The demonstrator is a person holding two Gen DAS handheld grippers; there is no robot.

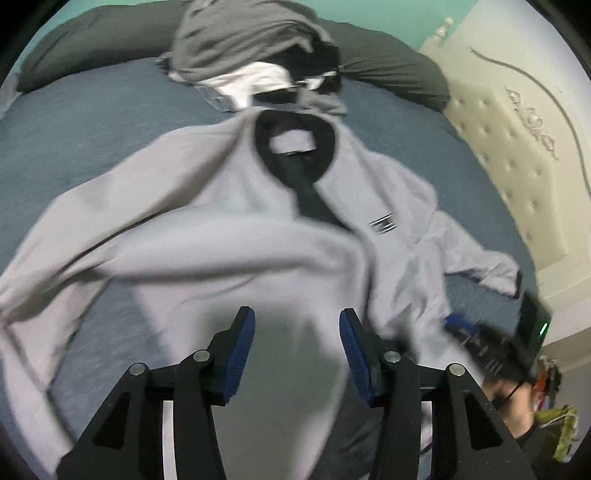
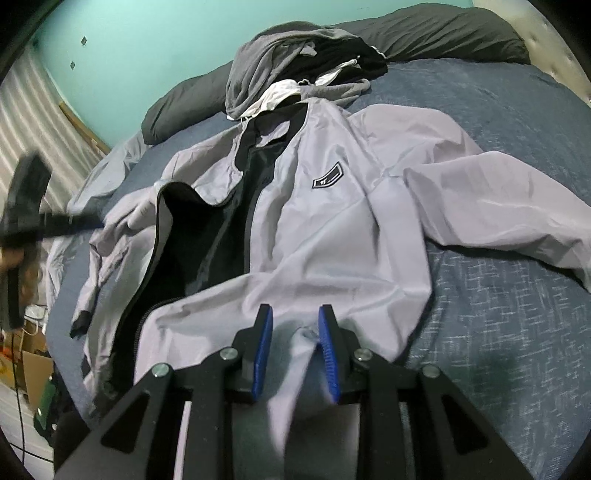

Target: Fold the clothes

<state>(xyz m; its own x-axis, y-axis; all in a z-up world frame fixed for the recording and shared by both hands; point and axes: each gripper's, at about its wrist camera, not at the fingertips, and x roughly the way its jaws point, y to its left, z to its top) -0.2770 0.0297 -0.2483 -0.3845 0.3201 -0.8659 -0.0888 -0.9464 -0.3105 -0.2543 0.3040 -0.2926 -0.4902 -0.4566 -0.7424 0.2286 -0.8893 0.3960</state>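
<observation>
A light grey zip jacket (image 1: 207,236) with black lining and a chest badge lies spread on the blue bed, collar away from me. My left gripper (image 1: 297,321) is open just above the jacket's lower part, nothing between its blue pads. In the right wrist view the jacket (image 2: 332,229) lies unzipped, its left front flap turned back to show the black lining. My right gripper (image 2: 295,319) stands partly open over the jacket's hem, with a fold of grey fabric bunched between its jaws. The left gripper shows blurred at the left edge (image 2: 26,206); the right gripper shows blurred at the right (image 1: 491,343).
A pile of grey, black and white clothes (image 1: 251,55) lies beyond the collar, by a dark pillow (image 2: 443,33). A padded cream headboard (image 1: 509,155) stands at the right. Blue bedcover (image 2: 509,332) surrounds the jacket. Boxes and clutter (image 2: 33,365) sit on the floor left.
</observation>
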